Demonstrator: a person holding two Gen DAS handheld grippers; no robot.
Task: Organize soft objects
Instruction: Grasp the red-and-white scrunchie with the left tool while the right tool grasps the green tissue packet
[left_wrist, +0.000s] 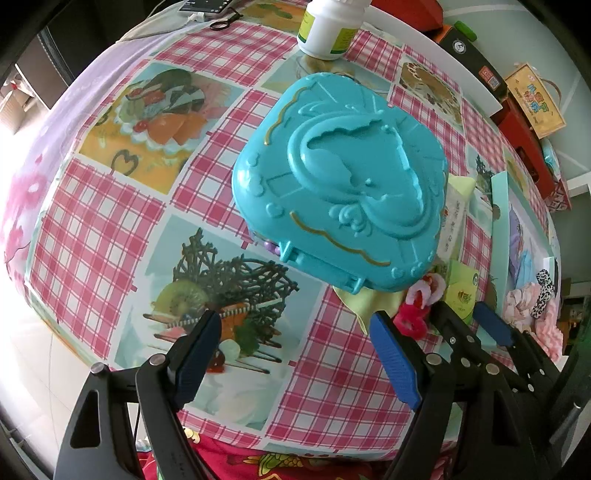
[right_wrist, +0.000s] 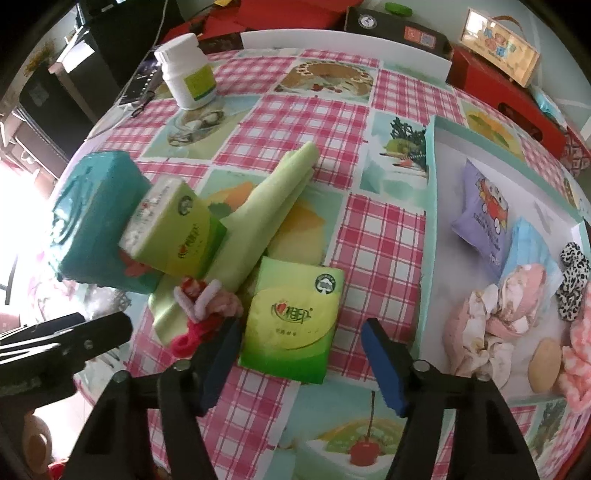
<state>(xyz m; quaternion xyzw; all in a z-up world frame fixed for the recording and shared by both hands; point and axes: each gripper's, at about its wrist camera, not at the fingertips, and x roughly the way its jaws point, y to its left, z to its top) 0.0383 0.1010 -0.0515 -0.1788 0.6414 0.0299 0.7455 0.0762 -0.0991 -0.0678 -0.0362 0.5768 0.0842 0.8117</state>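
Observation:
A green tissue pack (right_wrist: 291, 321) lies flat on the checked tablecloth between the fingers of my right gripper (right_wrist: 299, 332). The jaws are open, with a gap on each side of the pack. A second green tissue pack (right_wrist: 173, 229) leans on a teal plastic case (right_wrist: 92, 218). A light green cloth (right_wrist: 266, 206) and a red and pink fuzzy tangle (right_wrist: 199, 306) lie beside them. My left gripper (left_wrist: 295, 321) is open and holds nothing, above the cloth in front of the teal case (left_wrist: 343, 177).
A pale tray (right_wrist: 430, 147) on the right holds a purple tissue pack (right_wrist: 480, 210), pink cloth (right_wrist: 491, 321) and a leopard scrunchie (right_wrist: 572, 280). A white bottle (right_wrist: 190, 74) stands at the back. Red and black boxes (right_wrist: 506, 96) line the far edge.

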